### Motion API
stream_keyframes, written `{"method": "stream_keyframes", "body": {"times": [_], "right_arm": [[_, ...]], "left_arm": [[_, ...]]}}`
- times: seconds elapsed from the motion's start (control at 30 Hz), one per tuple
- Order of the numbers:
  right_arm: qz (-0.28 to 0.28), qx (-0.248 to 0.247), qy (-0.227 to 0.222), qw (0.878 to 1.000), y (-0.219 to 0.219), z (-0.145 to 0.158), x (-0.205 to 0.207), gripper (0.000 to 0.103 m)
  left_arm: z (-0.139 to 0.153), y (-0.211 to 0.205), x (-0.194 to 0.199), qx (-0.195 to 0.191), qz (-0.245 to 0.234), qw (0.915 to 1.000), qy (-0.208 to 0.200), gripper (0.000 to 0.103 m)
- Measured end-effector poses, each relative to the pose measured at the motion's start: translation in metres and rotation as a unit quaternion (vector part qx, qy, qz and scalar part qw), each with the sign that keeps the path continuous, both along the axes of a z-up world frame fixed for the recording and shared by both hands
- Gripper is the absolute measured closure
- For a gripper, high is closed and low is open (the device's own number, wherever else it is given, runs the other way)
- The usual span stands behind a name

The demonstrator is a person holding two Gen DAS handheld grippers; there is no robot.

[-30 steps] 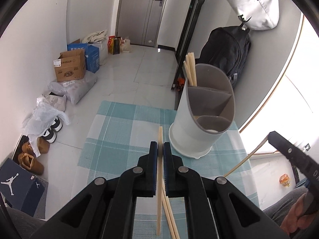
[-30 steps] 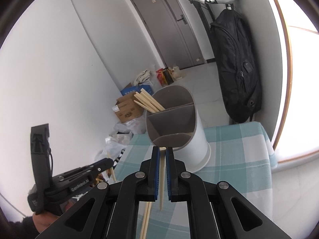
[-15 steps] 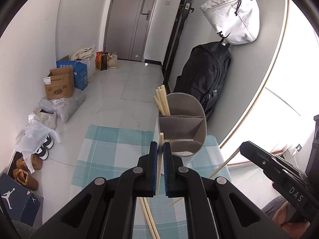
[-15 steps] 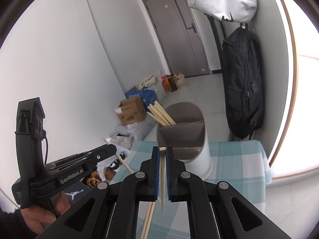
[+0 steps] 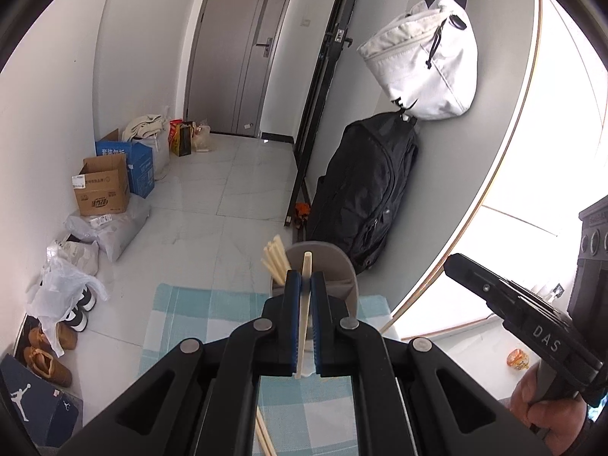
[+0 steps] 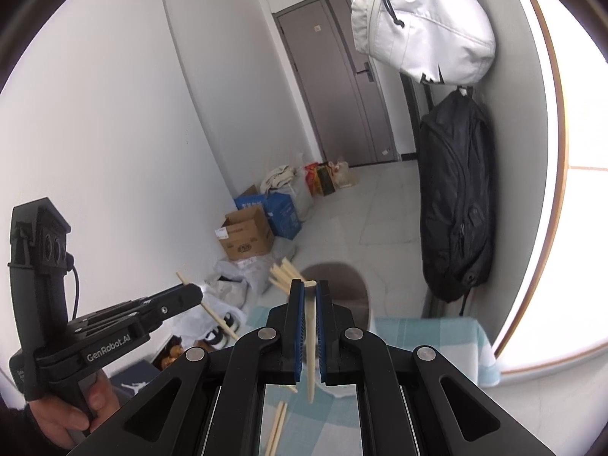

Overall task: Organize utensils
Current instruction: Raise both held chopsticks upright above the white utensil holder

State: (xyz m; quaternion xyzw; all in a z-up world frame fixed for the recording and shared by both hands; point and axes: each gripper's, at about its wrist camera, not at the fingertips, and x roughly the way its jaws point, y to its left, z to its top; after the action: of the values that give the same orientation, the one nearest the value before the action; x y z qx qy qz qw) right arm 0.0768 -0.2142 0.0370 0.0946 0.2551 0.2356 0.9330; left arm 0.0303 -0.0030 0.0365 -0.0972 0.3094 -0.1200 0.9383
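Both grippers risen, slim wooden chopstick (image 5: 304,315) pinched — checked cloth (image 5: 197,315)

Your two tools are matte black plastic. On your left gripper (image 5: 306,285) the fingers (image 5: 292,319) are lined with ribbed blue pads, and round silver screws sit at the linkage joints. Your right gripper (image 6: 310,288) is built the same way: blue pads, black linkage bars, silver screw heads. Seen from the side, the left one carries white "GenRobot.AI" lettering, a boxy top block with round lens-like rings, and a thin black cable looping behind it. The right one's side reads "DAS". A dark sleeve (image 6: 15,423) covers your left wrist.
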Motion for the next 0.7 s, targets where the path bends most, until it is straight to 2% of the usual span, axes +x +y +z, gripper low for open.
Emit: {"method": "stream_keyframes", "body": {"times": [0.23,0.43,0.7], "right_arm": [[-0.001,-0.006,-0.022,1.000,0.000,0.042,0.029,0.098],[-0.002,-0.012,-0.031,0.999,0.002,0.064,0.057,0.098],[0.006,-0.048,-0.043,0.998,0.019,0.077,0.086,0.098]], "left_arm": [[0.031,0.001,0.020,-0.013,0.004,0.9998,-0.018,0.101],[0.050,0.002,0.043,-0.026,0.005,0.9992,-0.028,0.101],[0.050,0.006,0.073,-0.039,0.013,0.9988,-0.026,0.101]]}}
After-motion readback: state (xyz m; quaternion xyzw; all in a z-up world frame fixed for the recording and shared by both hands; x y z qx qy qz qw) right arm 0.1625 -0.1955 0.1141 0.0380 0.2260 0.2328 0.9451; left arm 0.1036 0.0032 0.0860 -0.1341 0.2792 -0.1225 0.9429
